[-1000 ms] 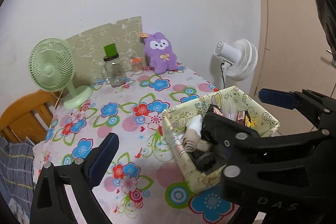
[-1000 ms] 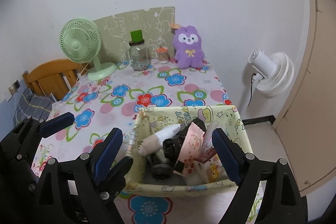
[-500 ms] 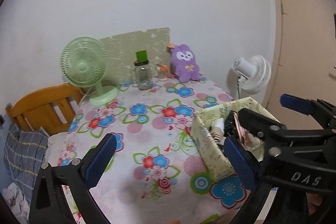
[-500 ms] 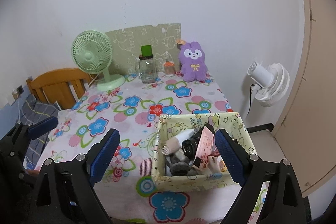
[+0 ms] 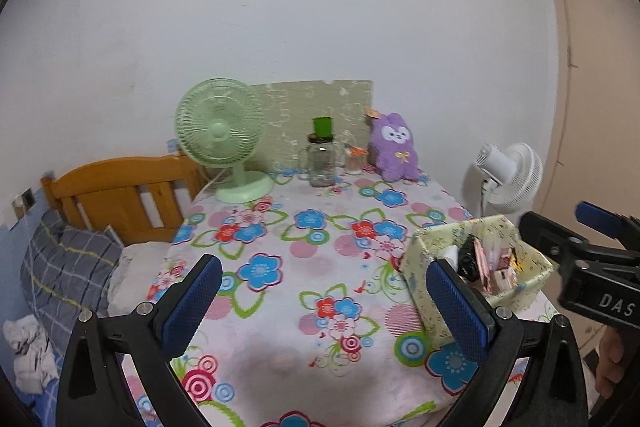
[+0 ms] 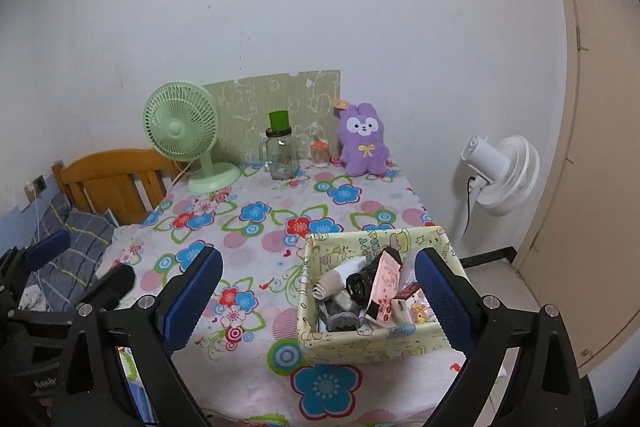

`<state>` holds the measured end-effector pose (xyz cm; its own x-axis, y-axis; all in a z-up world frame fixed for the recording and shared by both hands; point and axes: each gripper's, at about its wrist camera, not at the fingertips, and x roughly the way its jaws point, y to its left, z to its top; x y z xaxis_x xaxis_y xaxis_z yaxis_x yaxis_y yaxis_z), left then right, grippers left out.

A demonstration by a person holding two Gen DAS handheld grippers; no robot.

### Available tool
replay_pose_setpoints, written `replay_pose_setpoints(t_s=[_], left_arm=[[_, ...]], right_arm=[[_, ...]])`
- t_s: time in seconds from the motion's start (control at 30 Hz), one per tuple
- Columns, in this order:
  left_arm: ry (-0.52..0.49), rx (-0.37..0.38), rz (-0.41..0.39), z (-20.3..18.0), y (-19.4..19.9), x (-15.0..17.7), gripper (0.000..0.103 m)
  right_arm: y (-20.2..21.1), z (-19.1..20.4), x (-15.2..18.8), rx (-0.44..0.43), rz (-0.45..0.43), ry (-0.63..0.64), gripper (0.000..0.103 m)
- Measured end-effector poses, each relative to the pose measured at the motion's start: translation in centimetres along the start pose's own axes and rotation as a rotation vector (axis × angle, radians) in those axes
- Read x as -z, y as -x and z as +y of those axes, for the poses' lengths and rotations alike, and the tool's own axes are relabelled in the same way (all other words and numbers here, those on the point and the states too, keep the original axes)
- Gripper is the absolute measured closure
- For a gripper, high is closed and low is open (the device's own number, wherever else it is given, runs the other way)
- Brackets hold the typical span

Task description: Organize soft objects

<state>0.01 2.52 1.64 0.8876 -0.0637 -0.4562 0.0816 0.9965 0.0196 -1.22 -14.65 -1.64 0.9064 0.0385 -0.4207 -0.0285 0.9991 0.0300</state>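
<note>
Trouble could start at the yellow fabric basket, which sits near the counter corner nearest the white standing fan and would, I judge, slide or tip off if a reach catches its soft wall. Both the left gripper and the right gripper have their fingers wide apart, holding nothing. Inside the basket lie rolled soft items (socks, probably, though small and jumbled) among packets, while the purple plush bunny sits upright far behind the basket against the wall.
</note>
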Motion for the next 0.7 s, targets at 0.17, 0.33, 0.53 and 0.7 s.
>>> replay_pose_setpoints(t_s=[0.17,0.33,0.53,0.7], left_arm=[[0.034,-0.030,-0.036,1.1,1.4,-0.1,0.000],[0.052,-0.033,-0.054,1.5,2.3,-0.1,0.000],[0.045,-0.037,-0.067,1.3,2.9,0.0,0.000],[0.049,-0.037,-0.070,1.1,3.0,-0.1,0.000]], right_arm=[[0.8,0.0,0.1,-0.003,-0.018,-0.004,0.004],[1.5,0.1,0.2,-0.008,-0.037,0.001,0.004],[2.1,0.2,0.2,-0.014,-0.056,-0.008,0.002],[2.5,0.2,0.2,-0.016,-0.073,-0.010,0.001]])
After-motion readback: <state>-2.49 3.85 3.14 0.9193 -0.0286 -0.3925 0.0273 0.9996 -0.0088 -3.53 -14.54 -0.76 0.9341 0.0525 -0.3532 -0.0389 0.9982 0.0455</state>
